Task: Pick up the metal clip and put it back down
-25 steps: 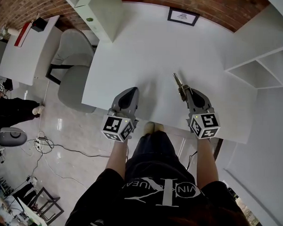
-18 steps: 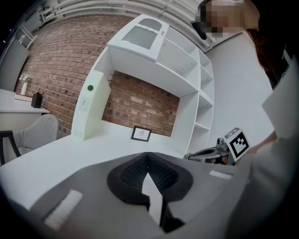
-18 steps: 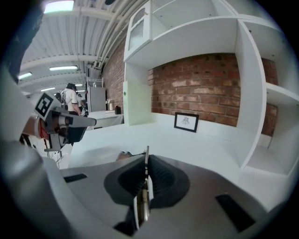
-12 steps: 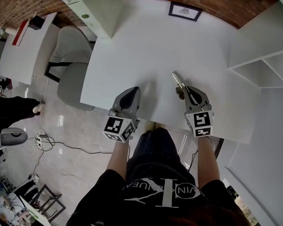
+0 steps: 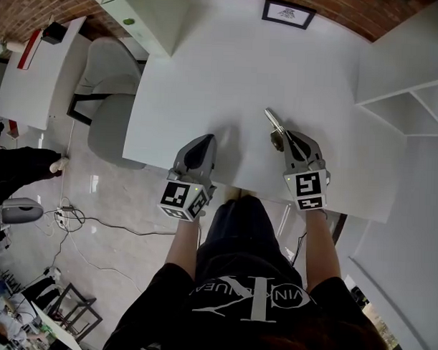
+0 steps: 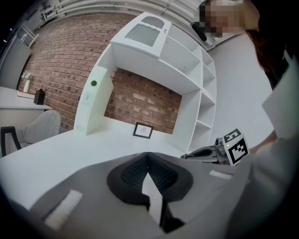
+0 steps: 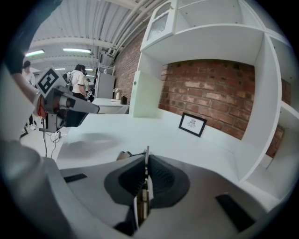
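The right gripper point(image 5: 285, 142) is pinched narrow on the metal clip point(image 5: 272, 122), which juts from its tips over the table point(image 5: 230, 63). The hold looks thin and edge-on, so a tilted release could send the clip skidding. The left gripper point(image 5: 198, 145) is closed and empty.

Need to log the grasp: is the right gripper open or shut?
Shut on the metal clip; the right gripper's jaws pinch it, its end sticking out.

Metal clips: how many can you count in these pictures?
1. The metal clip is pinched in the right tongs, over the white desk. No other shows; one could be hidden.
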`<state>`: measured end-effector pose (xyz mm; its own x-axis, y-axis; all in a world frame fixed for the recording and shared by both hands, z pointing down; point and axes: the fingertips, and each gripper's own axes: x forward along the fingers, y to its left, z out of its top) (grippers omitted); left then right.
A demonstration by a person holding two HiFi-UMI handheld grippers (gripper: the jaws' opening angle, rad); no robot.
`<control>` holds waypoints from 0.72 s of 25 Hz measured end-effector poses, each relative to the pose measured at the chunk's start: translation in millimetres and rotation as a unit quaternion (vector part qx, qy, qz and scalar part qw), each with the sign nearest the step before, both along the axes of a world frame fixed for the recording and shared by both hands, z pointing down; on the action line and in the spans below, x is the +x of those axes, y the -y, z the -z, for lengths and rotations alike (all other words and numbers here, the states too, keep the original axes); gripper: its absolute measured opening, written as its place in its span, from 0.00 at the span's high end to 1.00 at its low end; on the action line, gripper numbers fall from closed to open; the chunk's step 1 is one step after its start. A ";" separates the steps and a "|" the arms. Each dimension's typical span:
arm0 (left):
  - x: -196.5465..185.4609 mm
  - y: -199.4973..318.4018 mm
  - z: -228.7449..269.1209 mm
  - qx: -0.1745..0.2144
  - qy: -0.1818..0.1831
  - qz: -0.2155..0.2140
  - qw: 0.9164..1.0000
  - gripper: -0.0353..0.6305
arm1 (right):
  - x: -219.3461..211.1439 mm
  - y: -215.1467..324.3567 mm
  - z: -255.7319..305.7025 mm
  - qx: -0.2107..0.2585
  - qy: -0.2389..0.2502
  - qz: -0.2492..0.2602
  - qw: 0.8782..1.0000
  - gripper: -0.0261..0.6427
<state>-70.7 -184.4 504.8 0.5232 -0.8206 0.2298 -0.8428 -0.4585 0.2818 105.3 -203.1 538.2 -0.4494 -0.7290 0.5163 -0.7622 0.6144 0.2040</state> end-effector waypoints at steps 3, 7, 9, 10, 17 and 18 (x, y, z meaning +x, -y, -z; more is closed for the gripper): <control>-0.4 -0.9 -0.5 -0.001 -0.002 0.001 1.000 0.93 | -1.4 0.6 0.2 0.007 -0.012 0.005 1.000 0.94; 0.8 -3.0 -1.1 -0.003 -0.004 0.001 1.000 0.93 | -2.0 -1.5 0.2 0.027 -0.047 0.020 0.998 0.94; 0.2 -3.2 -1.2 -0.003 -0.005 0.002 1.000 0.93 | -2.3 -1.9 0.2 0.034 -0.059 0.024 0.997 0.94; -0.5 -3.2 -1.1 -0.002 -0.005 0.002 1.000 0.93 | -2.8 -2.0 0.3 0.036 -0.063 0.025 0.997 0.94; -2.8 -4.2 -0.4 -0.002 -0.006 0.005 1.000 0.93 | -6.3 -4.9 -0.7 0.043 -0.079 0.035 0.995 0.94; -2.9 -4.7 -0.3 -0.002 -0.006 0.005 1.000 0.93 | -7.3 -6.1 -1.6 0.044 -0.083 0.039 0.995 0.94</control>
<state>-73.6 -179.7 505.1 0.5180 -0.8249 0.2265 -0.8437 -0.4490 0.2943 98.0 -197.0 539.8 -0.4199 -0.7411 0.5238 -0.6652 0.6440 0.3779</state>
